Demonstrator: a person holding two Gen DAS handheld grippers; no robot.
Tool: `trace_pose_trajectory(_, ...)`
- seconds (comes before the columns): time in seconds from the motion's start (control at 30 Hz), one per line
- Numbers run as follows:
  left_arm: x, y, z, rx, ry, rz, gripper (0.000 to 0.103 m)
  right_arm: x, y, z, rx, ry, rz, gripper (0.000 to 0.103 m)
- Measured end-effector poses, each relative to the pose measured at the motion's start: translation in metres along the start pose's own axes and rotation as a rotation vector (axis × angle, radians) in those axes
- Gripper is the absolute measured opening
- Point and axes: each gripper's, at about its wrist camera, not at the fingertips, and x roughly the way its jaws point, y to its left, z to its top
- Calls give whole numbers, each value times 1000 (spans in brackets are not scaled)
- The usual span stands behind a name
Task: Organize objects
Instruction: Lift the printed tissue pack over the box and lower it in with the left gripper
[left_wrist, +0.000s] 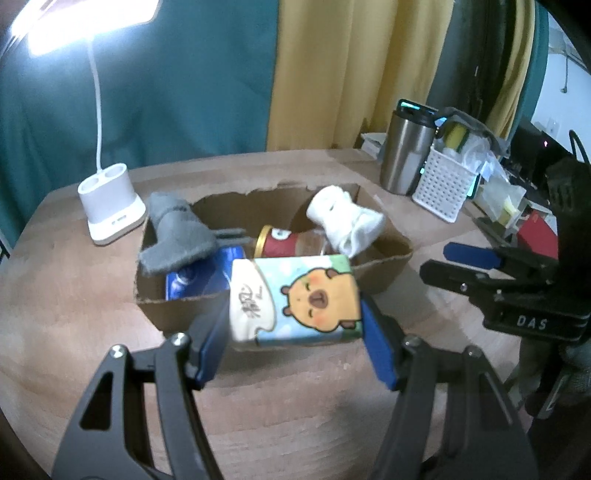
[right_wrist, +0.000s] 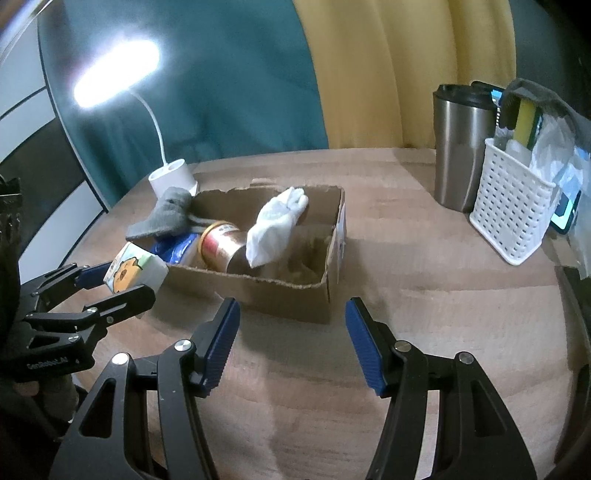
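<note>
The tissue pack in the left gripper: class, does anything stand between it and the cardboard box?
Only the box's near wall. The tissue pack, held in the left gripper, sits at the cardboard box front edge. Inside, a blue packet and gray sock fill the near corner.
</note>
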Motion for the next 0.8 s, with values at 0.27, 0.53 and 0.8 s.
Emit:
trace_pose_trajectory(0.27, 8, 4, 16, -4, -3, 13, 66, 3, -4, 16, -9, -15, 6, 63)
trace_pose_trajectory(0.53, 27, 9, 33, -6, 11, 6, 67, 16, -8, 30, -12, -9, 15, 63)
trace_pose_trajectory(0.8, 49, 12, 51, -1, 21, 7, 67, 29, -12, 44, -18, -6, 15, 63)
